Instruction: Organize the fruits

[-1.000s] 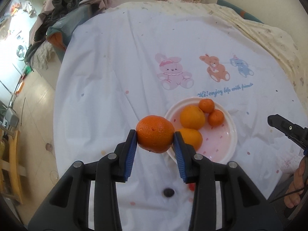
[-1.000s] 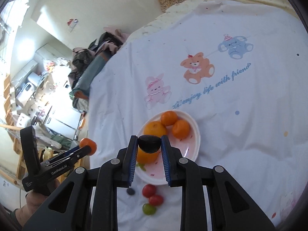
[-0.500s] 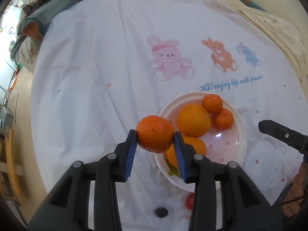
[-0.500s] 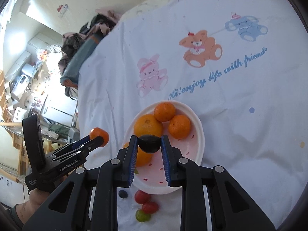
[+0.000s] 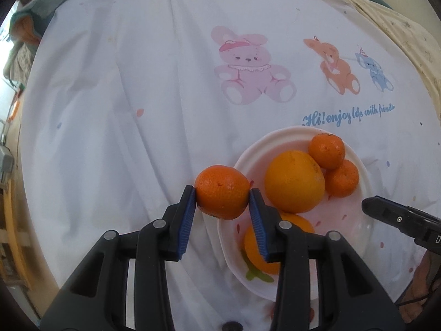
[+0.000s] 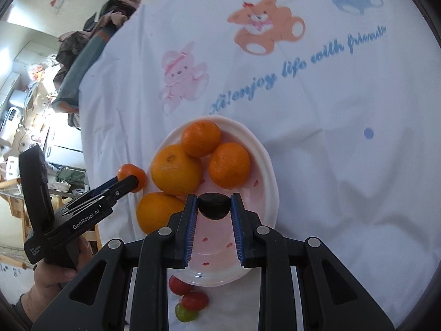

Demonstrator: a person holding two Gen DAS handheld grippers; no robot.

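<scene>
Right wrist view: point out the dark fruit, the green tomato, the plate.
dark fruit [image 6: 214,206], right wrist view, middle of its front face
green tomato [image 6: 185,313], right wrist view, centre of its skin
plate [image 6: 266,154], right wrist view, right-hand rim

Plate [image 6: 268,162] — far half crowded by four oranges [image 6: 176,169], near half bare — open cloth [image 5: 124,110] leftward

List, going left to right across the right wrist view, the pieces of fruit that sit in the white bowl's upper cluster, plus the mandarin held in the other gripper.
Held mandarin in the left gripper → large orange → upper mandarin → right mandarin, all three inside the white bowl.
</scene>
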